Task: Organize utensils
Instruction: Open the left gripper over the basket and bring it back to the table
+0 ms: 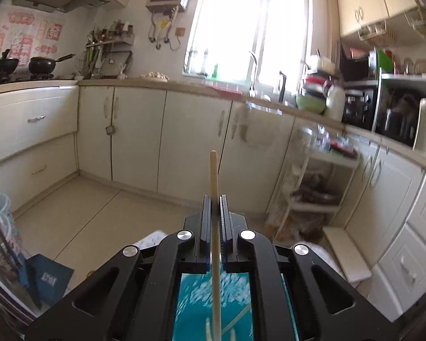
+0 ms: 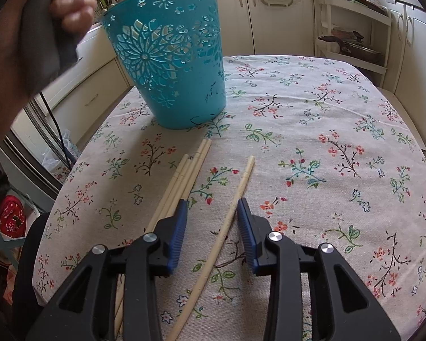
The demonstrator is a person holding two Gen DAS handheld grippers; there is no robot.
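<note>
My left gripper [image 1: 215, 199] is shut on a pale wooden chopstick [image 1: 213, 176] that sticks out past the fingertips, pointing into the kitchen. Below it, seen between the jaws' arms, is the teal cut-out basket [image 1: 190, 298], with pale stick ends [image 1: 208, 326] showing inside. In the right wrist view the same basket [image 2: 167, 65] stands upright at the table's far left. My right gripper [image 2: 213, 203] is open low over the cloth, and a single chopstick [image 2: 242, 182] lies between its blue pads, nearer the right pad. Several more chopsticks [image 2: 190, 167] lie just left of the left finger.
The table carries a floral cloth [image 2: 326, 142]. A person's hand [image 2: 71, 8] holding the other gripper's handle is at the top left above the basket. White cabinets [image 1: 139, 136] and a shelf cart [image 2: 355, 37] stand beyond the table. A chair back [image 2: 31, 255] is at the near left edge.
</note>
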